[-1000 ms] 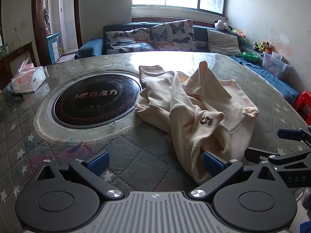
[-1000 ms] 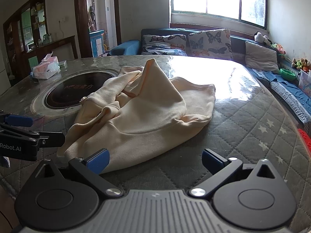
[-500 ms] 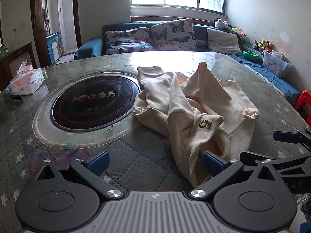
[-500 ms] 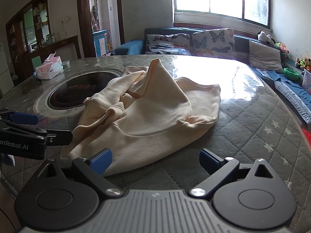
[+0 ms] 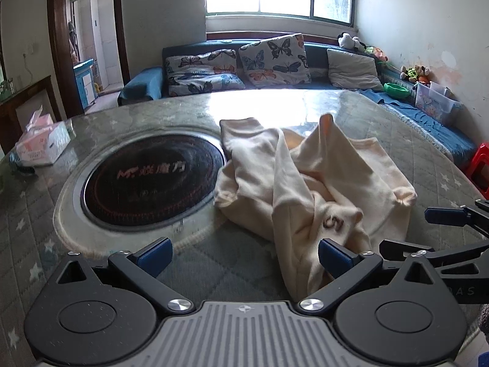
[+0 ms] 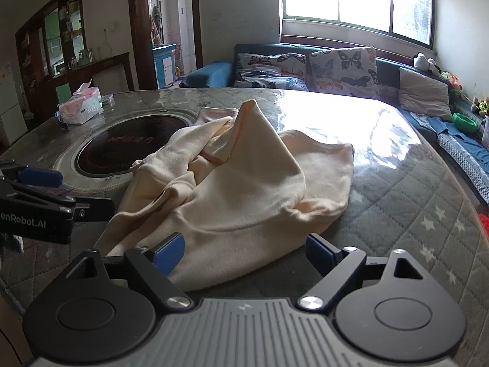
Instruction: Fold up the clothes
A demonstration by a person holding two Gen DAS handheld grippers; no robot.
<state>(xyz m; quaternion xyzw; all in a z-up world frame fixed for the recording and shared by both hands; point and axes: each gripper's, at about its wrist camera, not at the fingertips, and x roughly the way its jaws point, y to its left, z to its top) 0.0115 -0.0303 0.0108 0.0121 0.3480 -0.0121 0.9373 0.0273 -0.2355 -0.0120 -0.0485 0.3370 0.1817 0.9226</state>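
A crumpled cream garment with a brown "5" on it lies on the round quilt-covered table, right of the middle. My left gripper is open at the near edge, and the garment's lowest fold reaches in beside its right finger. My right gripper is open and its jaws are closing. The garment's near hem lies between them by the left finger, and the pads do not press on it. Each gripper shows in the other's view: the right gripper and the left gripper.
A black round hotplate is set into the table left of the garment. A pink tissue box stands at the far left edge. Behind the table runs a blue sofa with butterfly cushions. A red stool stands at the right.
The right gripper's fingers have drawn closer together and sit slightly nearer the garment's hem. The left gripper and the garment look the same.
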